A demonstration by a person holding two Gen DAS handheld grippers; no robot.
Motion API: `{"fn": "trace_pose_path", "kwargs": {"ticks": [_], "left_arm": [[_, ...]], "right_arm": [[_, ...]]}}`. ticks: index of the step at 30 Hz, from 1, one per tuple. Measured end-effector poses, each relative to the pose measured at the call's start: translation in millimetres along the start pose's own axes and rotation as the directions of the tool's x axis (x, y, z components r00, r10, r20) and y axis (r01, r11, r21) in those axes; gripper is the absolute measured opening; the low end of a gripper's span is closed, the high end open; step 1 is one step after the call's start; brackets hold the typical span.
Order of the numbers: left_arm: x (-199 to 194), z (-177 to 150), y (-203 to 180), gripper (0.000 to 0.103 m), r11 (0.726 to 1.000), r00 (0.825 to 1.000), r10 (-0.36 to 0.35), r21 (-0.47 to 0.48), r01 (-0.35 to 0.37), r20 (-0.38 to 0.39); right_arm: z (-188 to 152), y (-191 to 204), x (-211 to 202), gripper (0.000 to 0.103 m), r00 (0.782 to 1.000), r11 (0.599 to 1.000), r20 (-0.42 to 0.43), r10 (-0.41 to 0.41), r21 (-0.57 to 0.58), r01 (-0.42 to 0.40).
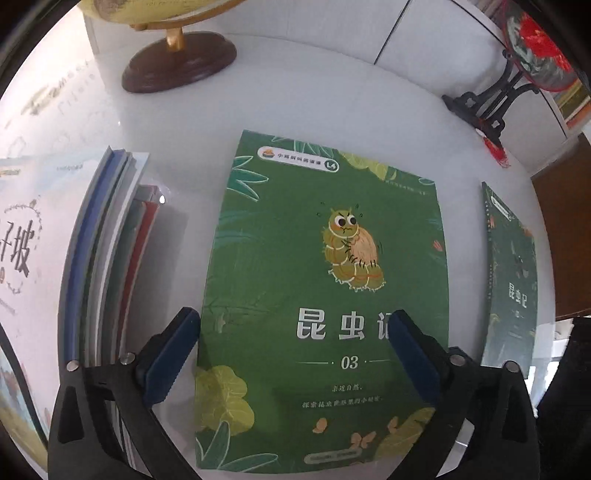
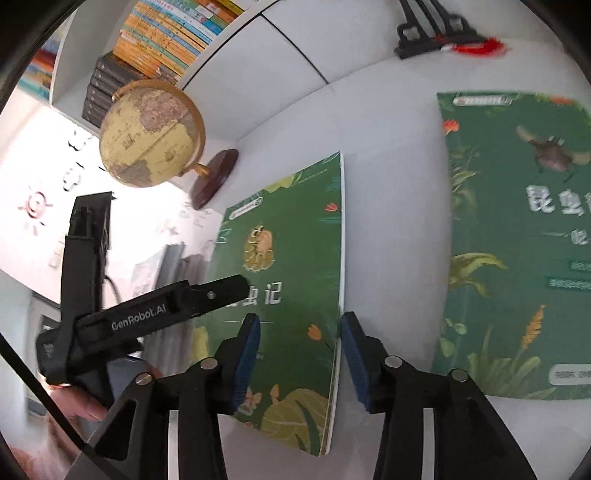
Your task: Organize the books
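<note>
Right wrist view: shelf (image 2: 74, 55) packed with orange books (image 2: 166, 37).

Green leafy bk (image 1: 325, 295) w/ yellow bug; tan globe (image 2: 151, 133), brown base (image 1: 179, 64).

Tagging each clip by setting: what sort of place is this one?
Probably a home study or reading corner: a white desk with picture books, a globe on a wooden stand, and a shelf of book spines above.
</note>
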State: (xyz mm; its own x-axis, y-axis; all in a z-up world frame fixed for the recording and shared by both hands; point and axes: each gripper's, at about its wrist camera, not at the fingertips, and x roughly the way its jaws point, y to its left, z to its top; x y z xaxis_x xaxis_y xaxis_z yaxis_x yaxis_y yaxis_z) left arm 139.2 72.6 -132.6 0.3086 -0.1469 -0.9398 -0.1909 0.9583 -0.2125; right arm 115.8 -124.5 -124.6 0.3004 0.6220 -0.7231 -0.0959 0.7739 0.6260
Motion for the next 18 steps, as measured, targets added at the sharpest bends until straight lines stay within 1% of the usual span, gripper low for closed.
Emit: {"fn": "trace_pose_path", "kwargs": {"ticks": [1,2,3,4,5,6,7,8,9,10,12,13,14,15,16,17,18], "left_arm": [[-1.8,0.6,3.4,0.100,1.000,1.000,-0.021,-0.009,0.021,0.002],[-3.5,1.7,6.8,0.099,0.999,0.999,-0.041,-0.021,0.041,0.004],[-5.6,1.5,10.2,0.098,0.998,0.999,-0.048,-0.027,0.048,0.000],[-5.9,1.2,9.3,0.098,0.999,0.999,-0.043,-0.025,0.043,0.000],[-6.4,-1.5,9.4,0.098,0.999,0.999,-0.038,-0.023,0.038,0.004],[-6.7,-2.7,8.9,0.098,0.999,0.999,-0.032,-0.022,0.032,0.007],[-7.8,-3.5,9.8,0.098,0.999,0.999,-0.033,-0.026,0.033,0.009],[-6.4,-2.5,10.9,0.098,0.999,0.999,-0.041,-0.034,0.041,0.008],[-6.1,-1.8,12.7,0.096,0.997,0.998,-0.055,-0.050,0.056,0.008],[-7.4,-1.2,18.4,0.096,0.992,0.995,-0.099,-0.079,0.099,0.006],[-8.7,-1.2,28.3,0.096,0.971,0.980,-0.196,-0.140,0.196,0.012],[-7.7,-1.4,33.1,0.096,0.954,0.968,-0.250,-0.171,0.247,0.007],[-7.9,-2.0,35.0,0.096,0.946,0.962,-0.272,-0.182,0.269,0.011],[-7.7,-2.5,37.0,0.096,0.940,0.957,-0.291,-0.186,0.287,0.008],[-9.3,-2.9,38.4,0.095,0.936,0.954,-0.300,-0.192,0.295,0.007],[-12.7,-4.2,41.4,0.091,0.930,0.950,-0.311,-0.202,0.308,0.017],[-18.2,-5.0,44.3,0.083,0.922,0.945,-0.326,-0.210,0.326,0.036]], "right_arm": [[0.7,-4.4,-0.4,0.051,0.999,0.999,-0.005,0.044,0.031,-0.044],[0.1,-9.3,-2.3,0.051,0.997,0.995,-0.018,0.080,0.059,-0.079],[-0.6,-13.7,-7.3,0.050,0.989,0.986,-0.013,0.147,0.076,-0.145],[-2.1,-13.8,-13.4,0.045,0.978,0.975,0.007,0.207,0.078,-0.207],[-3.2,-14.2,-19.2,0.038,0.963,0.960,0.025,0.268,0.081,-0.270],[-4.3,-12.9,-20.7,0.032,0.954,0.951,0.024,0.298,0.079,-0.299],[-5.0,-11.7,-17.3,0.032,0.965,0.962,0.006,0.263,0.073,-0.263],[-6.6,-12.4,-13.1,0.031,0.978,0.976,-0.012,0.207,0.064,-0.206],[-8.4,-17.4,-8.0,0.019,0.989,0.987,-0.027,0.147,0.070,-0.144],[-9.6,-23.4,-6.4,0.002,0.992,0.988,-0.030,0.124,0.094,-0.121],[-13.6,-36.9,-7.7,0.001,0.993,0.982,-0.013,0.121,0.149,-0.118],[-14.4,-39.2,-10.3,0.001,0.993,0.980,0.000,0.116,0.160,-0.114],[-14.5,-36.9,-13.2,0.001,0.996,0.986,0.009,0.086,0.142,-0.087],[-13.4,-31.1,-15.4,0.001,0.999,0.994,0.015,0.041,0.104,-0.043],[-12.4,-27.3,-16.6,0.001,1.000,0.997,0.011,0.013,0.081,-0.014],[-11.2,-26.0,-16.5,0.001,1.000,0.997,0.008,0.003,0.078,-0.003],[-10.0,-27.3,-16.7,0.001,1.000,0.997,0.008,0.003,0.082,-0.003]]}}
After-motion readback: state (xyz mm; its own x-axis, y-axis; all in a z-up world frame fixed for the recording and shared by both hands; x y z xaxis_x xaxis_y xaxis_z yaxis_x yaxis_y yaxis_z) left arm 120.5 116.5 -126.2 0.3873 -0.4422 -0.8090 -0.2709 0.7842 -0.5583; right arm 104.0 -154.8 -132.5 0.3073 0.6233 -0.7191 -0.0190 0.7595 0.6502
